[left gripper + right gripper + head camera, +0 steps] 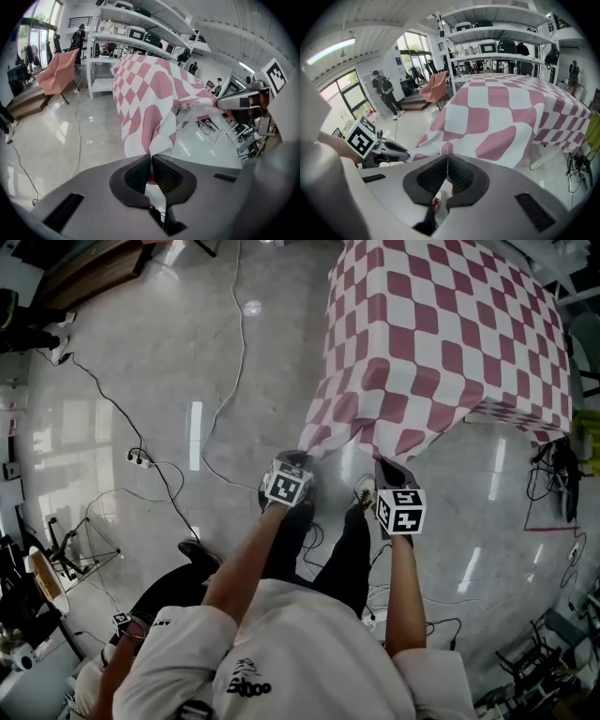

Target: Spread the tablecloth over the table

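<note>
Two grippers (151,156) (447,157) — seemingly tight on tablecloth (441,324)

Bright even daylight from far windows (349,96), glare streaks on glossy floor (195,432), strong fisheye edges.

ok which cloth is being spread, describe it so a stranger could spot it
In front of the white shelving, over the grey floor, the tablecloth hangs with its near edge pinched by the left gripper and right gripper. It is the only red-and-white checked cloth; the salmon cloth by the window is plain.
</note>
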Motion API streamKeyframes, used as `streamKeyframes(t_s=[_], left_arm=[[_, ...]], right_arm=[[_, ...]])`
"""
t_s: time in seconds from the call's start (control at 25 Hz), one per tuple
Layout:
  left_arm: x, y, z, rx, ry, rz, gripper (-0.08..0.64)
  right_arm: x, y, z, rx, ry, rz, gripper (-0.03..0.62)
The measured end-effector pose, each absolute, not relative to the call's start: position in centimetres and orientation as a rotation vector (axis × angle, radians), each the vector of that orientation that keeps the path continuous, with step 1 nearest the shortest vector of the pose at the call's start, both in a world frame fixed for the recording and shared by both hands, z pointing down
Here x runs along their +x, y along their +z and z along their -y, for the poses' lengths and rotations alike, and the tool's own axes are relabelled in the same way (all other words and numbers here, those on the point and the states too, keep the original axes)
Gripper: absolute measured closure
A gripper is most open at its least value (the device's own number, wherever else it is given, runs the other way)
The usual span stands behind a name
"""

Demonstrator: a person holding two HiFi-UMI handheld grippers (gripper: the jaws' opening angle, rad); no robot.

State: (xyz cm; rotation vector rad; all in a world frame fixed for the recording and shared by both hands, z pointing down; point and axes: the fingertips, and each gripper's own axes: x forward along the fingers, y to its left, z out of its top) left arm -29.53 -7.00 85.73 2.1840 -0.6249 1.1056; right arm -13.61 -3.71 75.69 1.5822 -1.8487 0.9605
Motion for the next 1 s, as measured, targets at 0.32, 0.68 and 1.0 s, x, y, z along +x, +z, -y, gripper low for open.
streamKeyframes(t_s=[0.32, 0.68, 1.0], left_arm=[[-27.8, 89.6, 8.2, 2.159, 1.08, 0.646, 0.523], [-23.8, 93.8, 9.7, 2.116, 1.128, 0.609, 0.425], [-22.8, 91.3, 10.6, 2.175, 1.071, 0.482, 0.311]], right_arm=[[-11.9, 82.5, 2.9, 1.58, 1.021, 1.693, 0.568], [-9.8, 88.4, 3.2, 1.563, 1.221, 1.673, 0.36], [-10.7, 86.4, 5.1, 1.617, 1.216, 1.703, 0.347]])
